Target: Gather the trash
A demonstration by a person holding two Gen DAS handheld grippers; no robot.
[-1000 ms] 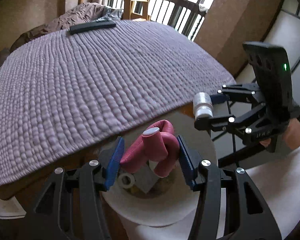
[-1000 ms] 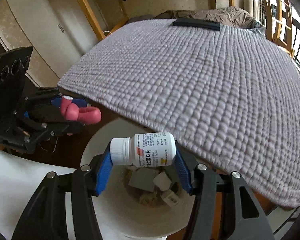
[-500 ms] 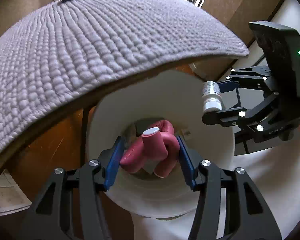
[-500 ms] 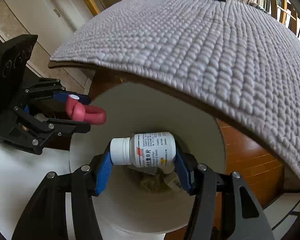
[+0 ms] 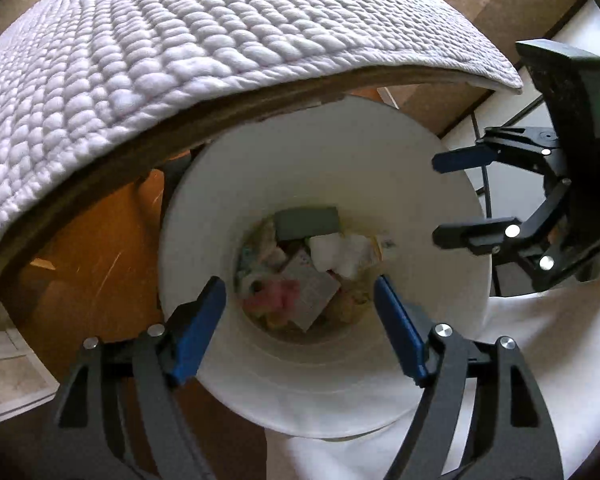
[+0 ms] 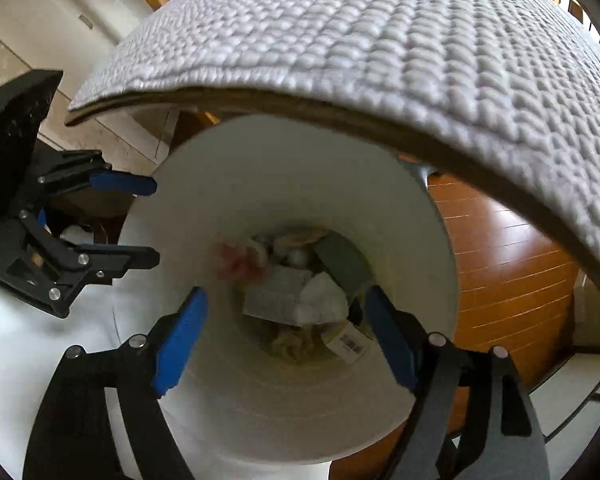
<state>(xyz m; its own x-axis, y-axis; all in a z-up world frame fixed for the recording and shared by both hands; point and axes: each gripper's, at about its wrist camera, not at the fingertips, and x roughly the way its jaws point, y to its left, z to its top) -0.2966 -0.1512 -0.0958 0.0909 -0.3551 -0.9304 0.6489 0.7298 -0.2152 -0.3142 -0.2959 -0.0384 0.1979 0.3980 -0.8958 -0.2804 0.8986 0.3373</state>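
Both tools hang over the white bin [image 5: 380,392]. The left tool [image 5: 300,320] and right tool [image 6: 286,320] are opening their jaws with nothing between them. The pink trash [image 5: 274,296] lies blurred among papers at frame centre. The quilted bed [image 5: 140,60] overhangs the bin's upper rim; wood floor [image 6: 500,248] shows right.
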